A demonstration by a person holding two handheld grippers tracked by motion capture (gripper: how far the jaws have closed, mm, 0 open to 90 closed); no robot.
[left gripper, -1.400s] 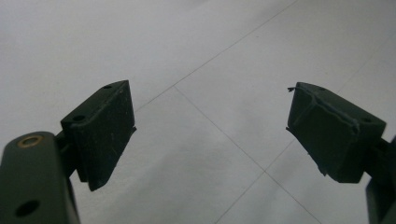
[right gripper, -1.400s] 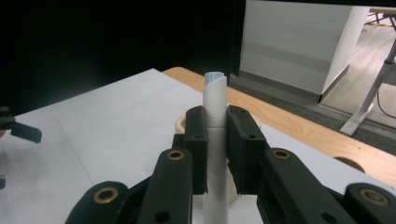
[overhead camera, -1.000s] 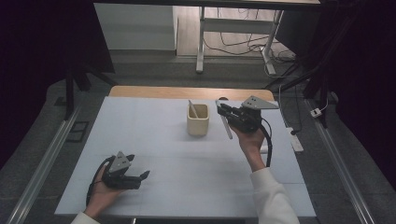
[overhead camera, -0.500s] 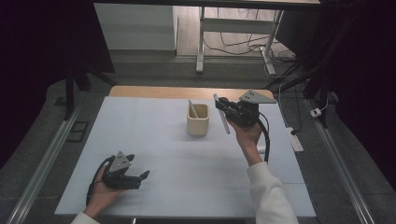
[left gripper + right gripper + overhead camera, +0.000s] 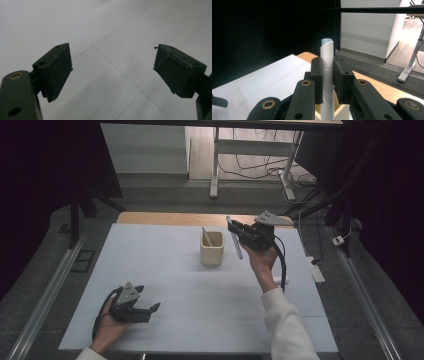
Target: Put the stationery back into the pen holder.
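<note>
Right gripper (image 5: pixel 234 227): was held raised beside the cup, its jaws clamped on a white stick; in the right gripper view the pads were seen pressed to both sides of the stick.
White stick (image 5: pixel 327 75): was held roughly upright, gripped about midway, its top end clear above the jaws and its lower part running down past them; in the high view it (image 5: pixel 235 240) stood just right of the cup.
Reason for the hold: was judged to be a mid-shaft grip chosen so that the lower end stayed free to be lowered into the cup mouth.
Cup (image 5: pixel 212 249): a cream, squarish holder was found standing upright on the mat, mouth open upward, near the far middle; its placement was judged to serve as the receiving container.
Stick in cup (image 5: pixel 206 237): one pale stick was seen leaning inside, its top above the rim.
Left gripper (image 5: pixel 148 310): was rested low on the near left of the mat, well apart from the cup; its jaws stood wide with nothing between them, only bare mat seen past them in the left gripper view. It was judged idle.
White mat (image 5: pixel 150 260): covered the table top.
Small white object (image 5: pixel 280 280): lay on the mat by the right forearm; its kind could not be told.
Count: sticks, two (one held, one in the cup); cups, one; grippers, two.
</note>
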